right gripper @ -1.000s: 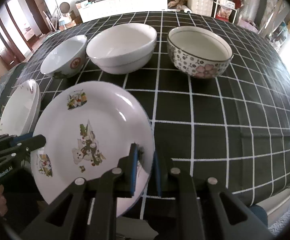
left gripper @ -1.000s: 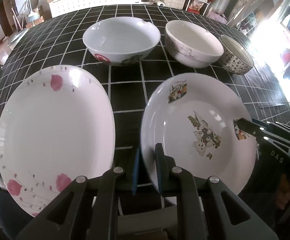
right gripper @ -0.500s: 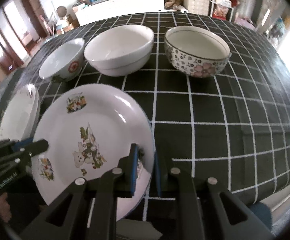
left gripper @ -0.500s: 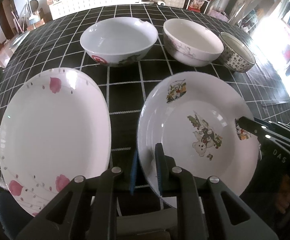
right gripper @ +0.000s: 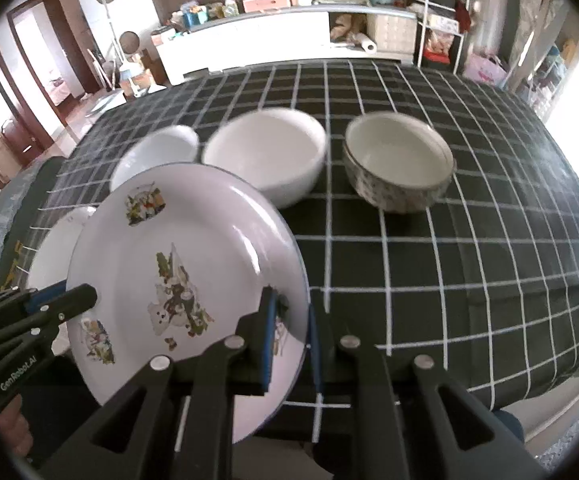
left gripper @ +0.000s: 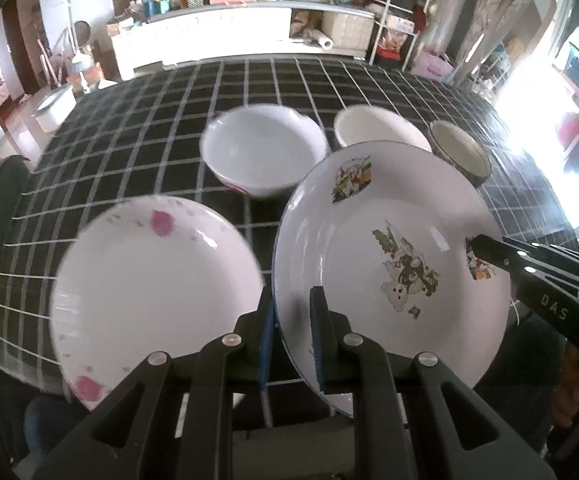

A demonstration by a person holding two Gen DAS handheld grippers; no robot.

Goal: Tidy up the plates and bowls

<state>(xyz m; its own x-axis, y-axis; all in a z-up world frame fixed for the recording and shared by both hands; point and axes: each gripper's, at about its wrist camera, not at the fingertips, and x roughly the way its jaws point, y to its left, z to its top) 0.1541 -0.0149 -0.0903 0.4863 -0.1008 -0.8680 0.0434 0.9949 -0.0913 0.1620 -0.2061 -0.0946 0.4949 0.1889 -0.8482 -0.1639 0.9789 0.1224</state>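
The cartoon plate (left gripper: 389, 264) is clamped at opposite rims by the left gripper (left gripper: 292, 334) and right gripper (right gripper: 289, 334), held tilted above the checked table (right gripper: 449, 280) beside the rose plate (left gripper: 149, 280), likely for stacking on it.

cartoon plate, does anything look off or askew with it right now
The cartoon plate is off the checked table, tilted, with its rim gripped by the left tool and the right tool on opposite sides. No chips or spills show. The pink-flowered plate lies flat beside it.
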